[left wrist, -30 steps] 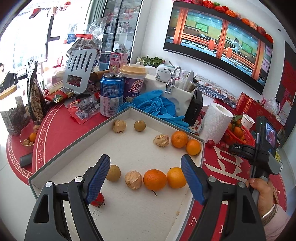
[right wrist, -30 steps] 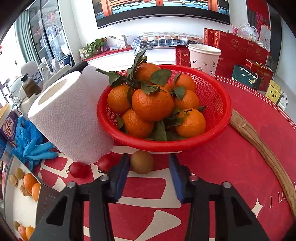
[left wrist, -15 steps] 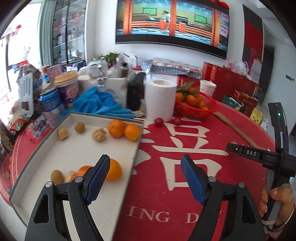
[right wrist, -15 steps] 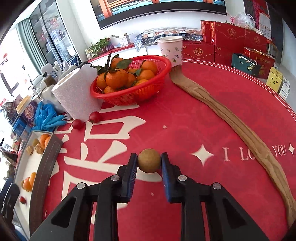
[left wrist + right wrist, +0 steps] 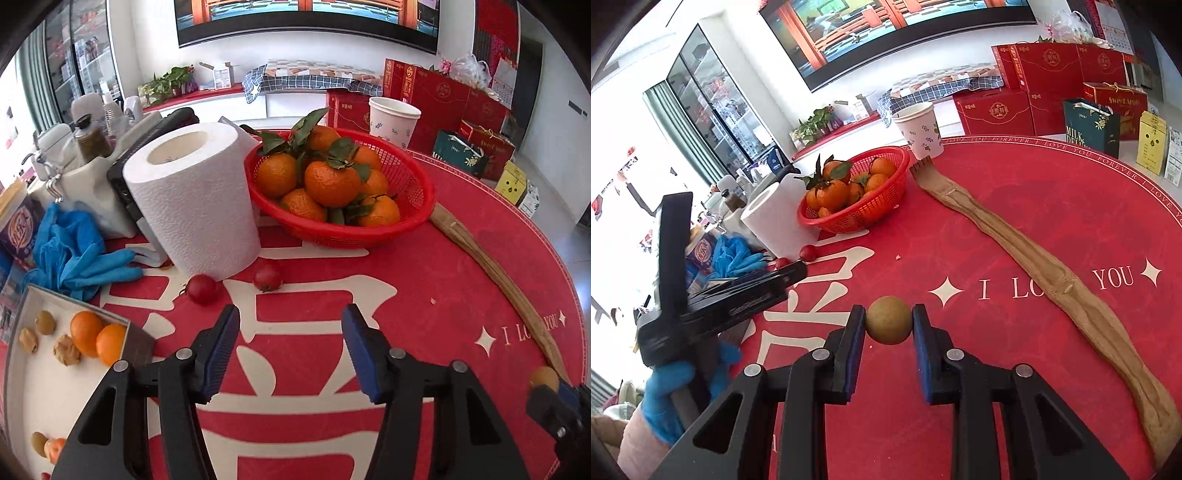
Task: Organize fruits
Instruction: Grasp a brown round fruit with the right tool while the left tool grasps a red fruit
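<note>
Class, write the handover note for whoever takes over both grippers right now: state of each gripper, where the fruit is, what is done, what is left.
Right gripper: shut on a brown round fruit, held above the red table mat.
Left gripper: open, nothing between its jaws, which have just been closing; it points at two small red fruits beside the paper roll.
Done: oranges and brown fruits lie in rows in the white tray.
Left: tray the held fruit and the two red ones. The red basket holds leafy oranges.

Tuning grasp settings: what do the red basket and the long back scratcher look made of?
Red basket: probably glossy moulded plastic, given its fine open mesh and thin shiny rim. Back scratcher: looks like matte bamboo or wood, tan with streaky grain and a node ridge.
</note>
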